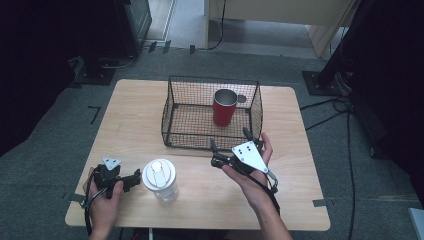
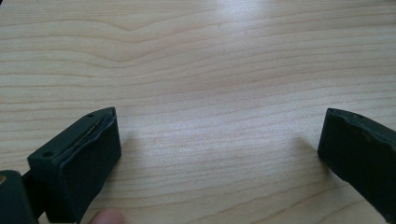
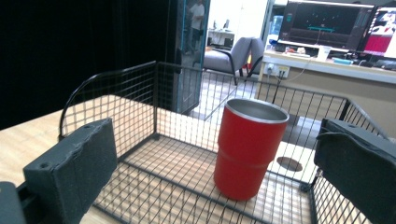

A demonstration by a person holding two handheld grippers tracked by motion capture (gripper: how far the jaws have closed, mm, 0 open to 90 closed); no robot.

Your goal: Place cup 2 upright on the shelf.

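On desk [image 1: 300, 150]: red cup [image 1: 224, 107] upright inside basket [image 1: 172, 125], lidded tumbler [image 1: 160, 179] outside near left hand-held gripper [image 1: 131, 182]; both hand-held grippers released, empty; approach tumbler level, jaws wide.

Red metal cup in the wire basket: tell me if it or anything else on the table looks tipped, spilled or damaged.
Nothing stands out. The red metal cup stands upright and empty-looking inside the black wire basket. The clear plastic tumbler with a white lid stands upright on the wooden table, lid on, no spill.
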